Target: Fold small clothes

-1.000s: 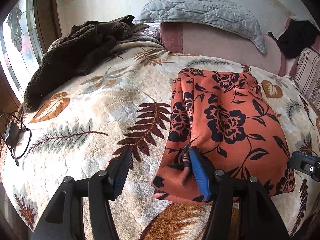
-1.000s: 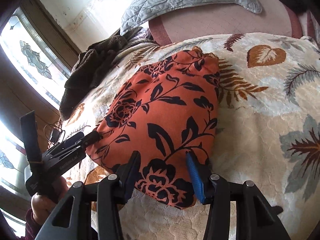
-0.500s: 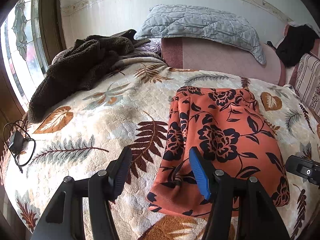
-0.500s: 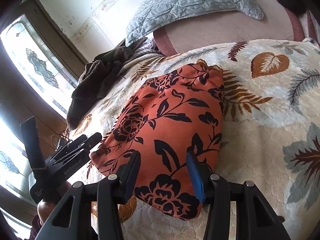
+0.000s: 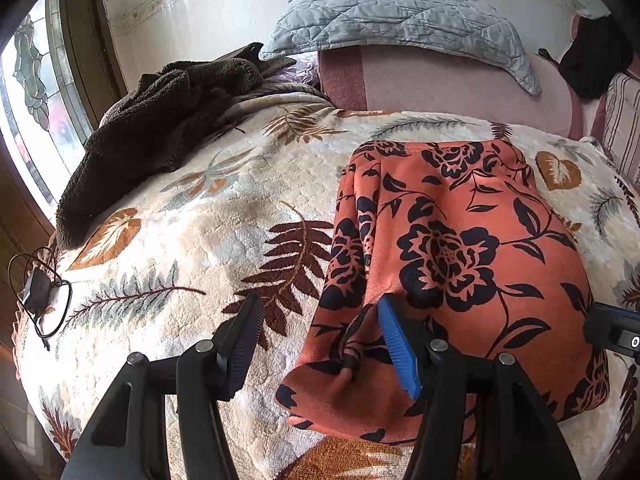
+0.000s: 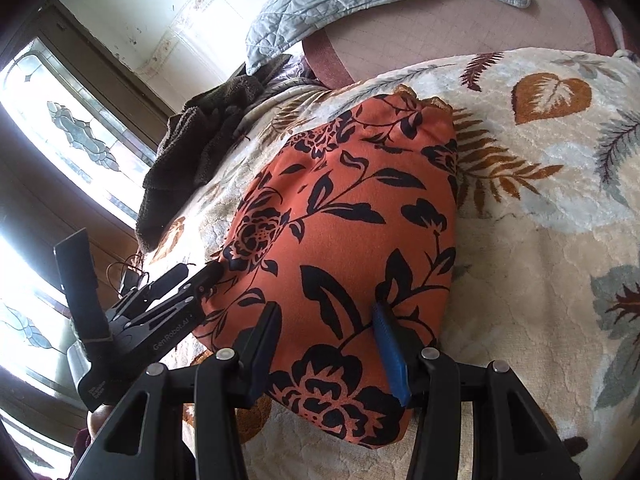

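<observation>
An orange garment with black flowers [image 5: 460,232] lies folded on the leaf-patterned bed cover; it also shows in the right wrist view [image 6: 352,240]. My left gripper [image 5: 316,336] is open at the garment's near left corner, its blue finger on the cloth and its black finger over the bare cover. My right gripper [image 6: 324,344] is open over the garment's near right corner, with cloth showing between its fingers. The left gripper also shows from the side in the right wrist view [image 6: 168,300].
A dark brown fleece [image 5: 160,128] is heaped at the far left of the bed. A grey quilted pillow [image 5: 400,20] leans on a pink headboard [image 5: 440,84]. A charger with its cable [image 5: 36,296] lies at the left edge. A window runs along the left.
Both grippers have stayed open at the garment's near corners. The views have shifted a little, and the garment lies as before.
</observation>
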Demonstrator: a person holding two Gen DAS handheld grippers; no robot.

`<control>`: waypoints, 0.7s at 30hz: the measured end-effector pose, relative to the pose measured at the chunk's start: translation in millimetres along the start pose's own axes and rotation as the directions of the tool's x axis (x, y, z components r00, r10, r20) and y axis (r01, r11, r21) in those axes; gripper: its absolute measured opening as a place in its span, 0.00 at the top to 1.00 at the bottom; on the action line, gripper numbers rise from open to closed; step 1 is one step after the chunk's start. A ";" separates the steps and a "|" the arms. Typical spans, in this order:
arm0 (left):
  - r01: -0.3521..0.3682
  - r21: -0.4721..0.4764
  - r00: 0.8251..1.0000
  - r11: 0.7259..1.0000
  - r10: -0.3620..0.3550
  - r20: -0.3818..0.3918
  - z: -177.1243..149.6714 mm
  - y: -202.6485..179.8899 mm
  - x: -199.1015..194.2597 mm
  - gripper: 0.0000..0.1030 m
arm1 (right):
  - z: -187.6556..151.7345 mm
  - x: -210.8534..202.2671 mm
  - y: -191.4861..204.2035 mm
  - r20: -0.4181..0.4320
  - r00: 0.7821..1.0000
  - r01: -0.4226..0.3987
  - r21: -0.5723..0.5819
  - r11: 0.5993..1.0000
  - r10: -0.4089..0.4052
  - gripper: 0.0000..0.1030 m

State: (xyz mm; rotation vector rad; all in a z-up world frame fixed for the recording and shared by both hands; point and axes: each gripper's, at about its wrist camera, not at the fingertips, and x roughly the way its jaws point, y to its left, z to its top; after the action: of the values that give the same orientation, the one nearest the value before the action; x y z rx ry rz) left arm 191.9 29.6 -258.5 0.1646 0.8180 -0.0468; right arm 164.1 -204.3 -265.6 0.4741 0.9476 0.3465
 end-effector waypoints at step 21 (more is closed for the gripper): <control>0.239 -0.227 0.969 0.944 -0.246 -0.004 20.8 39.9 2.1 0.20 | 16.0 -23.3 -31.6 0.104 0.994 -0.041 0.155 0.987 0.025 0.37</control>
State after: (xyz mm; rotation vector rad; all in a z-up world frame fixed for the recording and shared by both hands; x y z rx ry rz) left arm 212.5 65.6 -240.9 -0.1509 0.8661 -0.1834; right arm 167.2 -245.9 -258.3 0.6462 0.8724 0.2766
